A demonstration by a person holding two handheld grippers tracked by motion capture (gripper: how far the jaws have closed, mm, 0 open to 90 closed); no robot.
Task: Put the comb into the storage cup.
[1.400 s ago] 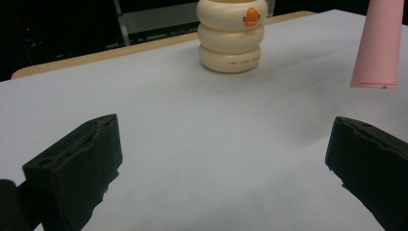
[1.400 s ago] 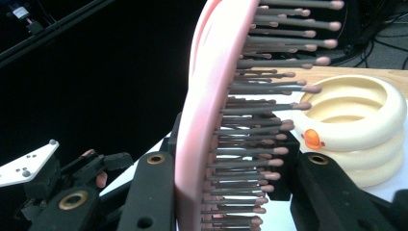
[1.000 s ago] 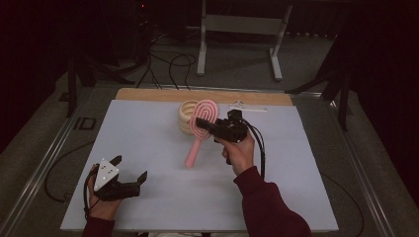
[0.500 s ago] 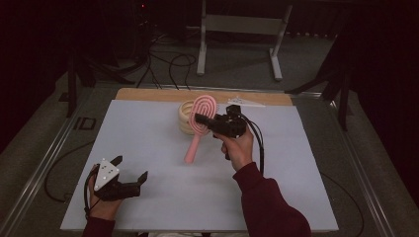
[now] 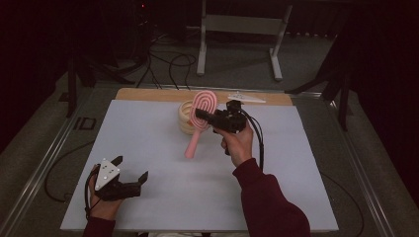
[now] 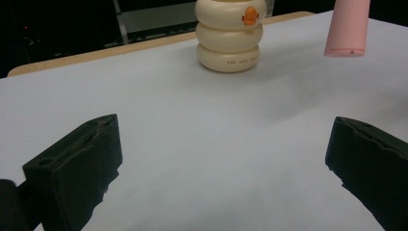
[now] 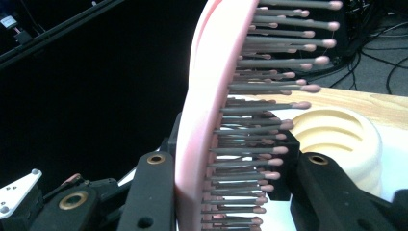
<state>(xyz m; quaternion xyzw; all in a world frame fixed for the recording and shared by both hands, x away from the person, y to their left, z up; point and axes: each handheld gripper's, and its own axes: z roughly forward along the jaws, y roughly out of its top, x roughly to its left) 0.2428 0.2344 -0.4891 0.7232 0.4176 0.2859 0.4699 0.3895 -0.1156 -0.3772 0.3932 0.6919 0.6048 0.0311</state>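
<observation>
Right gripper (image 5: 201, 114) clamps a pink brush (image 5: 199, 120) above the table (image 5: 148, 143); left gripper (image 5: 129, 170) gapes wide.
White table, dark room with cables; a cream holder (image 5: 186, 117) stands just behind the brush.

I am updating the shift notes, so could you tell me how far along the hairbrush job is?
Done: the right claw has the pink hairbrush gripped and lifted off the table. In hand: it hangs beside the cream ringed holder. Left: setting it down; the left claw rests open.

Pink hairbrush (image 7: 202, 96) glossy plastic; cream holder (image 6: 230, 36) smooth, glossy; table (image 5: 148, 143) matt.
</observation>
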